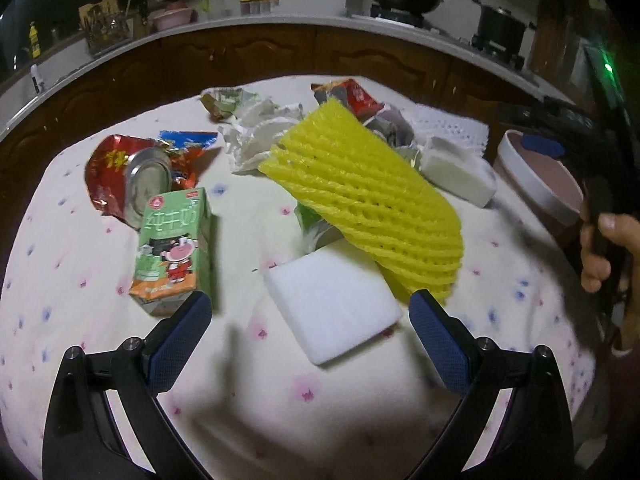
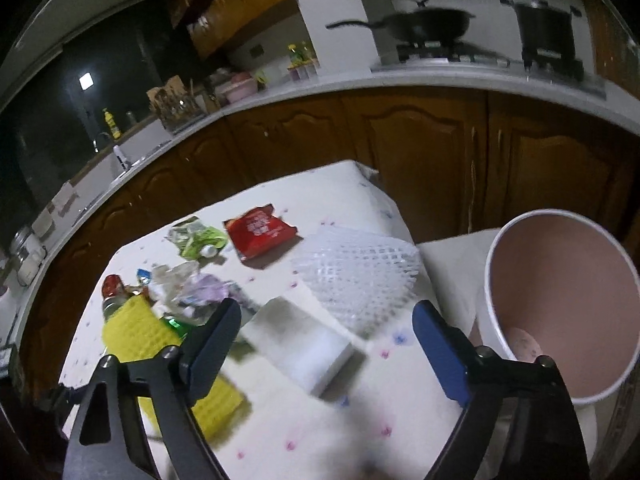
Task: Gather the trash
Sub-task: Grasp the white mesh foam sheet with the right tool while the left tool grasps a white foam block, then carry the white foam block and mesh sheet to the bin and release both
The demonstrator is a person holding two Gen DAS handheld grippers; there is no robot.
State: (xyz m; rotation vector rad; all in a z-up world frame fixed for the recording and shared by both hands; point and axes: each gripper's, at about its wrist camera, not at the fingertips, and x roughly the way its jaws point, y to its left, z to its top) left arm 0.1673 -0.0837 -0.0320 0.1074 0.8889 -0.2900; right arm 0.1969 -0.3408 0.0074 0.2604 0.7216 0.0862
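Observation:
Trash lies on a flowered tablecloth (image 1: 80,280). In the left wrist view my left gripper (image 1: 310,316) is open, its jaws either side of a white foam block (image 1: 332,304). Beyond it lie a yellow foam net (image 1: 360,196), a green milk carton (image 1: 172,248), a crushed can (image 1: 146,184) on red wrappers, crumpled paper (image 1: 256,132) and another white foam block (image 1: 460,172). In the right wrist view my right gripper (image 2: 326,328) is open and empty above a white foam block (image 2: 300,340). A white foam net (image 2: 360,276), a red wrapper (image 2: 260,236) and the yellow net (image 2: 132,328) lie around it.
A pink bin with a white rim (image 2: 560,304) stands off the table's right edge; it also shows in the left wrist view (image 1: 540,176). A hand holding the other gripper (image 1: 604,248) is at the right. Brown cabinets (image 2: 440,152) and a counter with pans stand behind.

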